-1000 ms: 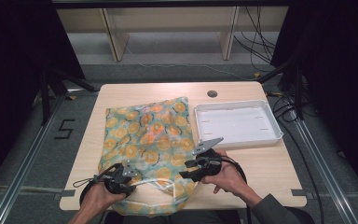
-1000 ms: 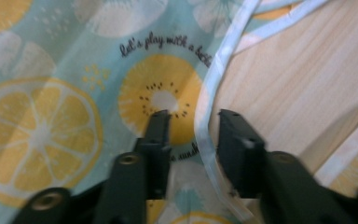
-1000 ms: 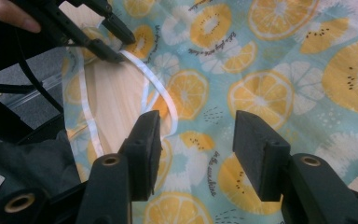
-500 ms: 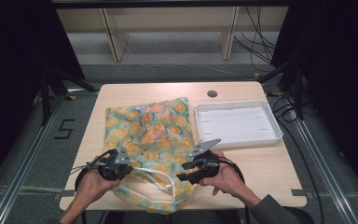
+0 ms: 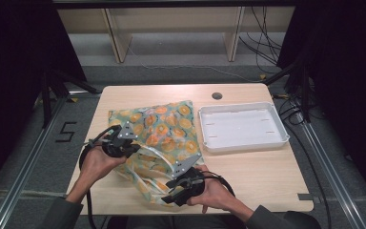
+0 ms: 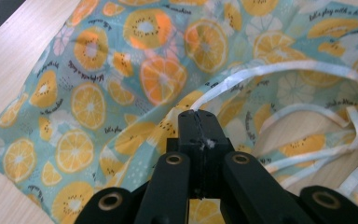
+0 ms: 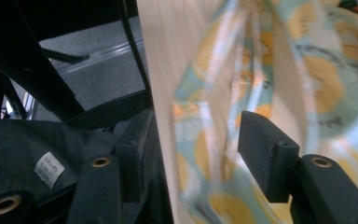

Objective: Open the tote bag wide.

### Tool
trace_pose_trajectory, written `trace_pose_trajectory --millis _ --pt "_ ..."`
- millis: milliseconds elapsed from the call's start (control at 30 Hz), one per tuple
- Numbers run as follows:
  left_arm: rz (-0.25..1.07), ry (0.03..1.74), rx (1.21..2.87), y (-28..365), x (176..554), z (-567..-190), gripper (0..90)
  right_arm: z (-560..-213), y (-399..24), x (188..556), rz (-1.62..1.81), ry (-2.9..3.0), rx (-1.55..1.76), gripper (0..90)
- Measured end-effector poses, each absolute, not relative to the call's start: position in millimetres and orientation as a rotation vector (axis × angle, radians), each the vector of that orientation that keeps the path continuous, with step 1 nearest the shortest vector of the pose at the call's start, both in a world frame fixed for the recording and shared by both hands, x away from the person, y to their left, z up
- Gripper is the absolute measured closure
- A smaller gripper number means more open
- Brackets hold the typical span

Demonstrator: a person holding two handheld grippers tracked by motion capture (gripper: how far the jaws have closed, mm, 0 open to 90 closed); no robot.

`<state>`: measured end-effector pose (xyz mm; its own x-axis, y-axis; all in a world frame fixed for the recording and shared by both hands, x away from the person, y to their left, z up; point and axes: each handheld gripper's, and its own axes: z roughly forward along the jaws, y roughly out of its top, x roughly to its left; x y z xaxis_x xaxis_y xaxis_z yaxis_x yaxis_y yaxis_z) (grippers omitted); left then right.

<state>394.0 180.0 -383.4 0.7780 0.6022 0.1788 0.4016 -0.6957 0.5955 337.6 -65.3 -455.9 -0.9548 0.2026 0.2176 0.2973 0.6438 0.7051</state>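
A cloth bag (image 5: 167, 126) printed with orange slices lies on the wooden table (image 5: 267, 174); its mouth with white strap handles (image 5: 159, 155) faces the near edge. My left gripper (image 5: 132, 148) is at the bag's left side. In the left gripper view it (image 6: 198, 115) is shut on the bag's rim (image 6: 168, 123), where a white strap (image 6: 279, 70) joins. My right gripper (image 5: 174, 191) is at the bag's near corner. In the right gripper view it (image 7: 196, 135) stands open, with blurred bag cloth (image 7: 317, 79) between and beyond its jaws.
An empty white tray (image 5: 240, 125) sits on the table to the right of the bag. A round cable hole (image 5: 217, 96) is near the far edge. Metal rails (image 5: 324, 157) and cables run along the floor on both sides.
My left gripper moved away from the near edge, lifting the bag's rim and spreading its mouth. My right gripper shifted slightly left and nearer the table's front edge.
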Motion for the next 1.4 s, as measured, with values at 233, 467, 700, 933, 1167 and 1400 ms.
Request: trace_pose_trajectory --millis 233,467,700,933,1167,1400 --pt "0.476 0.748 2.432 177 405 -377 90.0 -475 -36 336 -1.078 -2.791 -0.419 44.5" --pt "0.461 0.771 2.409 180 412 -378 90.0 -493 -27 337 -0.937 -2.881 -0.32 77.8" --pt "0.461 0.791 2.391 191 417 -380 89.9 -453 -44 349 -1.146 -2.872 -0.309 90.0" --pt "0.431 0.821 2.405 202 423 -385 89.6 -408 -69 388 -1.399 -2.85 -0.449 90.0" --pt "0.347 0.849 2.402 207 422 -402 82.9 -388 -79 440 -1.509 -2.882 -0.611 90.0" --pt "0.46 0.891 2.266 214 397 -387 48.2 -404 -87 491 -1.5 -2.91 -0.833 90.0"
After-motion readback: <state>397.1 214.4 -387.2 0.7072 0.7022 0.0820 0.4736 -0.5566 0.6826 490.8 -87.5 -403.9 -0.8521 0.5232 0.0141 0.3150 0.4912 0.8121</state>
